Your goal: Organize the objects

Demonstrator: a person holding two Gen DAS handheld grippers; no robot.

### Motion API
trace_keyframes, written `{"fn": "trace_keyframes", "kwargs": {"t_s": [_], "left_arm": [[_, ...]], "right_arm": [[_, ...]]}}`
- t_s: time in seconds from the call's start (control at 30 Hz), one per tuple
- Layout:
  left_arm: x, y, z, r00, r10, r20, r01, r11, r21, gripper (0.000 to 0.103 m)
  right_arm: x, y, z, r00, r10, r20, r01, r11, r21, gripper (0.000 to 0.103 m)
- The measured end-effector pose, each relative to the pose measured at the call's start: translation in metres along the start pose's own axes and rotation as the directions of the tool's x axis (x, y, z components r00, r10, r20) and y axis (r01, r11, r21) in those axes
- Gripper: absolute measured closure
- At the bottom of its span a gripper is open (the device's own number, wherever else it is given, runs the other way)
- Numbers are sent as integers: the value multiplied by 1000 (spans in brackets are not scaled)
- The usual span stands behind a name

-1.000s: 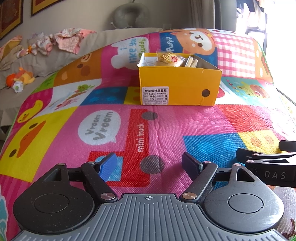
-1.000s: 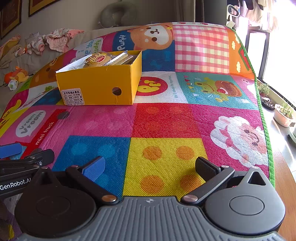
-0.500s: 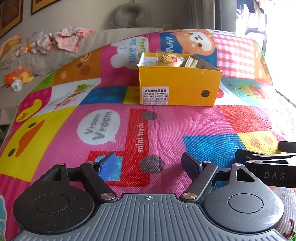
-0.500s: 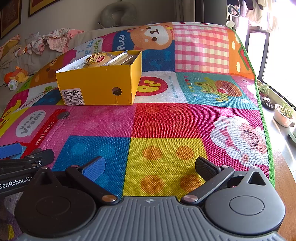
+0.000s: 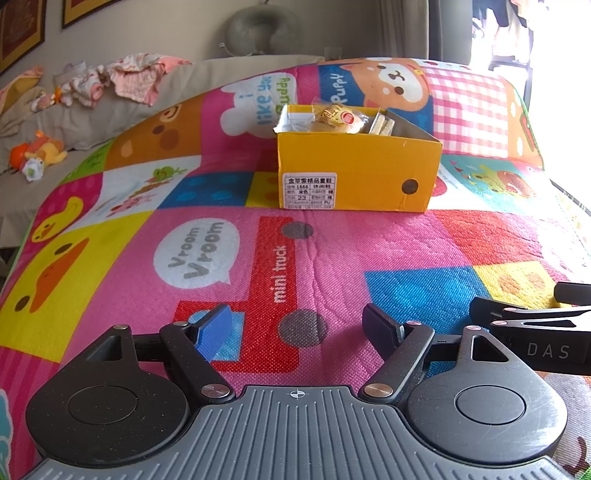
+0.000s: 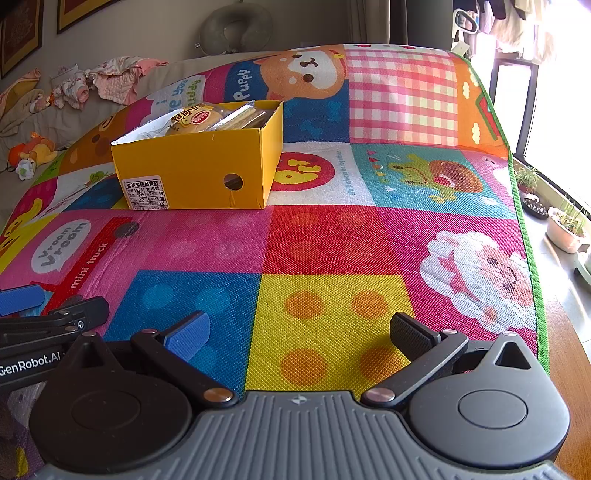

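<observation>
A yellow shoe box [image 5: 358,173] [image 6: 199,170] stands on the colourful play mat [image 5: 221,240] [image 6: 332,240], far ahead of both grippers. Wrapped snacks fill it: a round bun in clear wrap [image 5: 338,118] [image 6: 194,118] and flat packets [image 6: 240,114]. My left gripper [image 5: 297,326] hovers open low over the mat's near edge, with nothing between its fingers. My right gripper [image 6: 299,332] is open too, empty, beside the left one. Each gripper shows at the edge of the other's view.
A grey sofa [image 5: 110,110] with crumpled clothes [image 5: 125,74] and a soft toy [image 5: 37,155] lies behind the mat on the left. A neck pillow [image 5: 255,33] rests at the back. Potted plants [image 6: 565,225] stand on the floor to the right.
</observation>
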State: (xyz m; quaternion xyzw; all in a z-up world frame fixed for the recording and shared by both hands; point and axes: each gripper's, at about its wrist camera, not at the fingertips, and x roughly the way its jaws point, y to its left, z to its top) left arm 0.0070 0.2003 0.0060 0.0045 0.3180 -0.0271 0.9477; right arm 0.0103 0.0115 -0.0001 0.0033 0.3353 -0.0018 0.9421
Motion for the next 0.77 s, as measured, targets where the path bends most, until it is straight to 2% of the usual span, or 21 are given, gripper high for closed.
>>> {"fn": "trace_keyframes", "kwargs": {"t_s": [0.77], "left_arm": [[1, 0, 0, 1000, -4, -1, 4, 1000, -3, 20]], "right_arm": [[-1, 0, 0, 1000, 0, 0, 0, 1000, 0, 0]]}}
